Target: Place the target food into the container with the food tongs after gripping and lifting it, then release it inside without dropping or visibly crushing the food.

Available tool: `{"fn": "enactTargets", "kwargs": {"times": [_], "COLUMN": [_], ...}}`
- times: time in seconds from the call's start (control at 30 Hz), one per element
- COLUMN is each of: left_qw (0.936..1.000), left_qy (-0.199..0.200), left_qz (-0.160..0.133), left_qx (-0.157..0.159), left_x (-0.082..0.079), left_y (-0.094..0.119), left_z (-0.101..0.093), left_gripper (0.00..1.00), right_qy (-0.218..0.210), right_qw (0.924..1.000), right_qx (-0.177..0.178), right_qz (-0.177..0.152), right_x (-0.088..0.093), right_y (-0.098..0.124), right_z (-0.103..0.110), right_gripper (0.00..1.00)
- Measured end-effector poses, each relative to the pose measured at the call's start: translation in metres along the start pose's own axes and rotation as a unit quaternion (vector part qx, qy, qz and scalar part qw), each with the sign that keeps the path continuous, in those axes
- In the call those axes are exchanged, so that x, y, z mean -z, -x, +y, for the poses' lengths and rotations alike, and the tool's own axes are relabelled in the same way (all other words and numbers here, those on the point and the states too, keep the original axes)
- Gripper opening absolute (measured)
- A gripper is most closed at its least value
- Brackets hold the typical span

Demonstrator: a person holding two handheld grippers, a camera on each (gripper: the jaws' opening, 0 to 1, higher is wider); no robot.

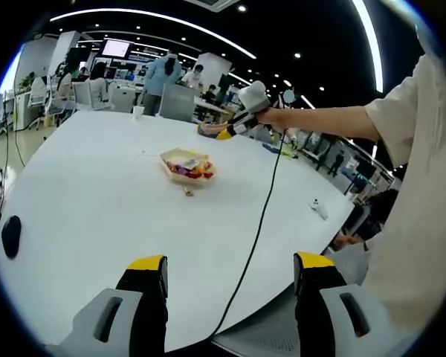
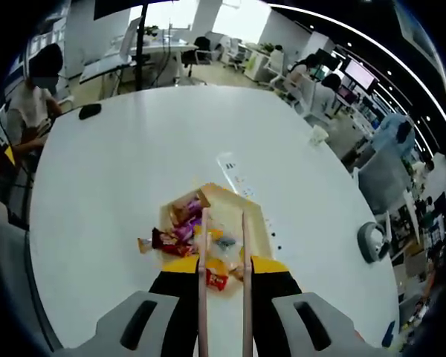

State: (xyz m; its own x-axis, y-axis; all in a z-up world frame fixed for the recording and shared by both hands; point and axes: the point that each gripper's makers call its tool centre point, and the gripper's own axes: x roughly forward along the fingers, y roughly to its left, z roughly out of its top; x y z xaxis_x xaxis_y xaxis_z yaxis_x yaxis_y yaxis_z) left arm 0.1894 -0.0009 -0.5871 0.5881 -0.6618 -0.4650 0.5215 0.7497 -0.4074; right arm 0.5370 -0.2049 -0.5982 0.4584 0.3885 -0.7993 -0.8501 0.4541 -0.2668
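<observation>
White oval surface (image 1: 97, 216) in an open-plan office with ceiling light strips, seated people behind. Centre: shallow container (image 1: 187, 165) holding wrapped snacks; one small wrapped food item (image 2: 144, 245) lies on the surface just beside it. Right gripper (image 2: 223, 277), held by a person's outstretched arm, hovers above the container; its fingers (image 2: 266, 269) are partly closed on a pair of food tongs (image 2: 224, 253), whose two pale arms run parallel and apart over the snacks, gripping nothing. Left gripper (image 1: 230, 271) hangs near the surface edge, well apart from the container, fingers (image 1: 147, 268) wide open and empty. A black cable (image 1: 262, 216) crosses the surface
</observation>
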Motion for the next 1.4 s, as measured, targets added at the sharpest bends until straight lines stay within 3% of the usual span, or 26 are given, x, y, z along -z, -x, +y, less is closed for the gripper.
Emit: {"fn": "enactTargets", "kwargs": {"times": [0.37,0.9,1.17,1.4], "left_qw": [1.0000,1.0000,1.0000,1.0000], "left_qy": [0.004,0.002,0.005,0.002], "left_qz": [-0.004,-0.004,-0.003,-0.005], "left_qx": [-0.002,-0.001,0.003,0.007], "left_x": [0.002,0.004,0.007,0.003], "left_y": [0.000,0.004,0.001,0.000], "left_z": [0.000,-0.001,-0.003,-0.004], "left_gripper": [0.68,0.68,0.68,0.68], "right_qy": [-0.007,-0.041,-0.083,-0.156], "right_qw": [0.9999,0.9982,0.9948,0.9865], "right_qx": [-0.007,-0.043,-0.059,-0.047], "right_qz": [0.007,0.006,-0.004,-0.010], "right_x": [0.011,0.024,0.023,0.026], "right_y": [-0.005,-0.024,-0.032,-0.039], "right_z": [0.012,0.058,0.084,0.101], "right_gripper": [0.23,0.24,0.24,0.24]}}
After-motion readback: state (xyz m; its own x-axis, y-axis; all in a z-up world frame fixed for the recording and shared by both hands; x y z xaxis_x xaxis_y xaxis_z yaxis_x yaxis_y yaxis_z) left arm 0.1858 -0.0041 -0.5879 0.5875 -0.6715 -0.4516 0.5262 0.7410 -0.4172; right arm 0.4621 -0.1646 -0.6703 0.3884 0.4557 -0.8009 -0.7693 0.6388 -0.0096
